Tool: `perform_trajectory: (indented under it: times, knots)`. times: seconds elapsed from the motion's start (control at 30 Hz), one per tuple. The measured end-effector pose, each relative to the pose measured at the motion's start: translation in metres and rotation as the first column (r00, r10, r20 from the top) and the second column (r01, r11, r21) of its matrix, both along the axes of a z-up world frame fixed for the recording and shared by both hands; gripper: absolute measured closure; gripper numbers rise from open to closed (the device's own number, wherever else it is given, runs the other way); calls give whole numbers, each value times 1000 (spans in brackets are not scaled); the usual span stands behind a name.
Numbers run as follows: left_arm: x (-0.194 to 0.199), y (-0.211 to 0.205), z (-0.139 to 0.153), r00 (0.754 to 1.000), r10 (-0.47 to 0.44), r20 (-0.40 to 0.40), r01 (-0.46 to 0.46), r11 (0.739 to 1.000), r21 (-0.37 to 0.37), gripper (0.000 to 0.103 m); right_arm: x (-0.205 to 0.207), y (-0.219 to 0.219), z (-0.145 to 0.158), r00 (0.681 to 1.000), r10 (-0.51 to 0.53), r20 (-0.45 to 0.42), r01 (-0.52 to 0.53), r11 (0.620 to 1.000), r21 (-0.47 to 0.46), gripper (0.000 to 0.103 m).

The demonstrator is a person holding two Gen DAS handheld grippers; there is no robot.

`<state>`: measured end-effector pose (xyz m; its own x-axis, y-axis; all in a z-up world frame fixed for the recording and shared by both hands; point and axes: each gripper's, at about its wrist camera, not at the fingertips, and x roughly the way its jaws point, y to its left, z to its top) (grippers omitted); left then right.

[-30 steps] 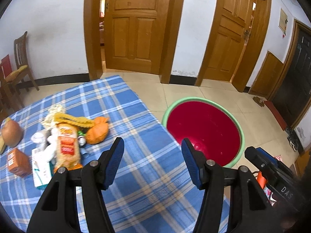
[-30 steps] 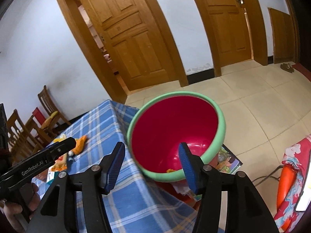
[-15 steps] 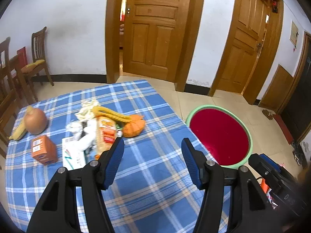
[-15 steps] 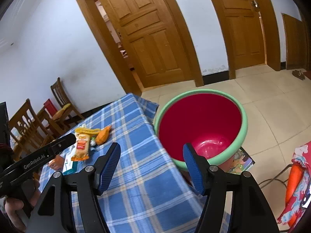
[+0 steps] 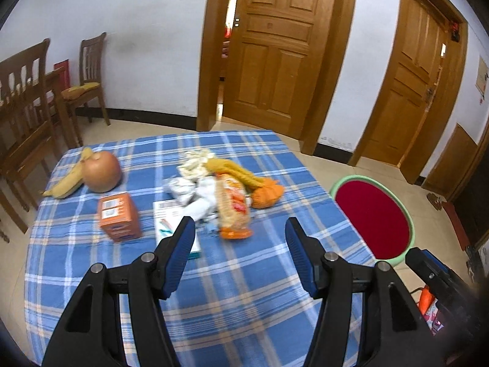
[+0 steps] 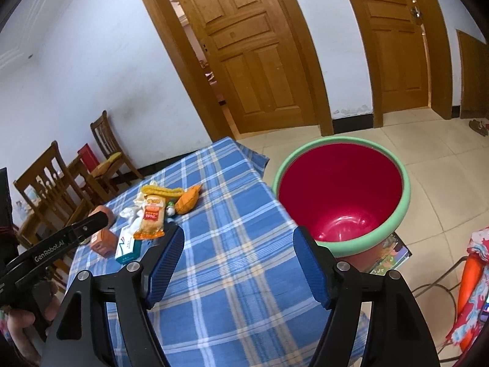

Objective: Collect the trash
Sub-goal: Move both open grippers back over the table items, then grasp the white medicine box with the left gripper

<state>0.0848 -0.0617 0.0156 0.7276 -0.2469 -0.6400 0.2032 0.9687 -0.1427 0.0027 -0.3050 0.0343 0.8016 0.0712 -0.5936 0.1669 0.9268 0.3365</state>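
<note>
A heap of trash lies on the blue checked tablecloth (image 5: pixel 244 290): an orange snack packet (image 5: pixel 233 206), orange peel (image 5: pixel 266 194), a yellow wrapper (image 5: pixel 232 168), crumpled white tissues (image 5: pixel 195 165) and a white-teal box (image 5: pixel 174 223). The packet also shows in the right wrist view (image 6: pixel 151 217). A red bin with a green rim (image 6: pixel 342 195) stands on the floor right of the table; it also shows in the left wrist view (image 5: pixel 374 217). My left gripper (image 5: pixel 240 250) is open and empty above the table, short of the heap. My right gripper (image 6: pixel 238 263) is open and empty over the table's right edge beside the bin.
An orange carton (image 5: pixel 119 217), an onion (image 5: pixel 101 171) and a banana (image 5: pixel 68 180) lie at the table's left. Wooden chairs (image 5: pixel 27 107) stand left of the table. Wooden doors (image 5: pixel 275 52) line the far wall. Books (image 6: pixel 388 253) lie under the bin.
Both grippers have pulled back and swung left: the trash heap has come to the middle of the left view, and the bin has shifted right in both views. Both stay open.
</note>
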Motion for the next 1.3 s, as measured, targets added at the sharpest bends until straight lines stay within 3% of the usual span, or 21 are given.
perform_trajectory:
  times: [0.6,1.3]
  knots:
    - [18,63,-28,992,115,-46,-115,993,16,42,23,36,-23,998,31,-54,-31,999,-9,28]
    - [57,52,-77,985,88,-147,-78,995,69,36,41,38,-45,993,40,-110,-39,999,8,28]
